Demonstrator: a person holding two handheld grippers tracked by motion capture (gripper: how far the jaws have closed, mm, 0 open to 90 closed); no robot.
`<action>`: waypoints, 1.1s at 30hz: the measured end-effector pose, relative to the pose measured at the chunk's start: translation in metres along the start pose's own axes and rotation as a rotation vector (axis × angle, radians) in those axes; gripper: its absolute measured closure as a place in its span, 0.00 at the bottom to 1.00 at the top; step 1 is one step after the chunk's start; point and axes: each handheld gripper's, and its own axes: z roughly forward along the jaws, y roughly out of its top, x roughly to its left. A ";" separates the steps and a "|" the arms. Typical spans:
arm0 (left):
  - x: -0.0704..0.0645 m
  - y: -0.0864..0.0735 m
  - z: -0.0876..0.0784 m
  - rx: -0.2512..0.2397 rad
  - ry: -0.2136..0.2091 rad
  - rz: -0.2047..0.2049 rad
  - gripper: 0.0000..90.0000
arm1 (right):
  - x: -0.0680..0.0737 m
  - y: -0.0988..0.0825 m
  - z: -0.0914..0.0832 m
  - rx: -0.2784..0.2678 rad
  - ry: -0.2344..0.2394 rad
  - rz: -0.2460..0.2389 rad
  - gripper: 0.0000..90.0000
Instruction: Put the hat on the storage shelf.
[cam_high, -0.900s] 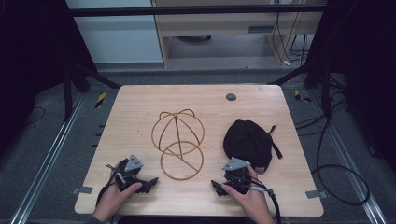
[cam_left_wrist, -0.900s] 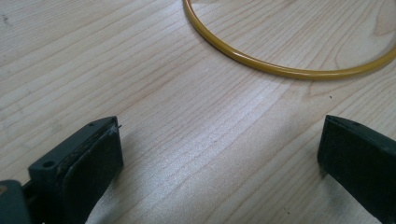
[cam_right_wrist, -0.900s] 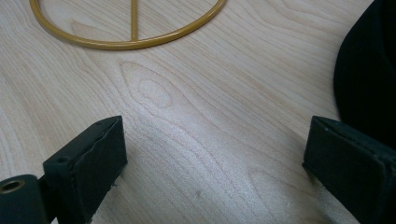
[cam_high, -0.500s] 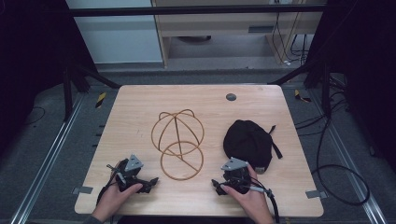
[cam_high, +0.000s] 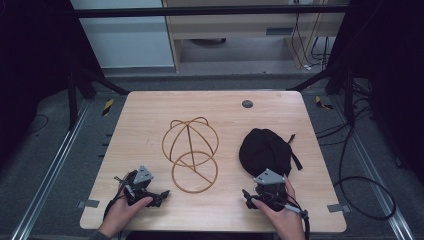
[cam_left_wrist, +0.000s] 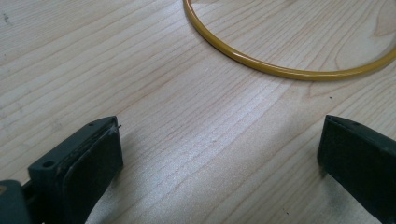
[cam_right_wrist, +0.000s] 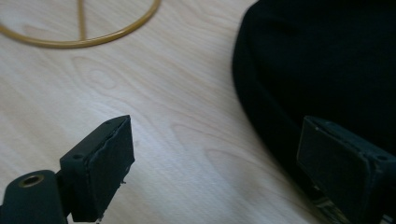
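At the near left of the worktop (cam_high: 150, 125) the left gripper (cam_high: 150, 196) rests low in the person's hand, its jaws spread wide with nothing but bare wood between them. It points toward the near rim of the wire frame's base ring (cam_left_wrist: 280, 70), which lies just ahead of it and untouched — a waiting pose, by the look of it.

The wire hat frame (cam_high: 190, 150) stands at the middle of the worktop: a flat golden ring on the wood with a domed cage of hoops rising at its far side. Its open dome faces up, ready to take something over it.

To its right, apart from the frame, lies the black cap (cam_high: 265, 150), a soft dark mound with a strap trailing from its right side. Its long axis seems to run from near to far; which way the brim points I cannot tell.

The right gripper (cam_high: 264, 192) sits just at the cap's near edge, jaws apart. One jaw stands over bare wood and the other against the cap's dark fabric (cam_right_wrist: 327, 70) — placed, I judge, to pinch the near rim, though nothing is clamped yet.
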 end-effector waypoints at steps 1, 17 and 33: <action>0.000 0.000 0.000 0.000 0.000 0.000 0.00 | 0.000 0.000 0.000 0.000 0.000 0.000 0.12; 0.000 0.000 0.000 -0.001 -0.002 0.002 0.00 | -0.031 0.031 -0.022 0.111 -0.017 0.041 0.09; -0.001 0.000 0.000 0.000 -0.002 0.001 0.00 | -0.078 0.108 -0.035 0.281 0.049 -0.046 0.16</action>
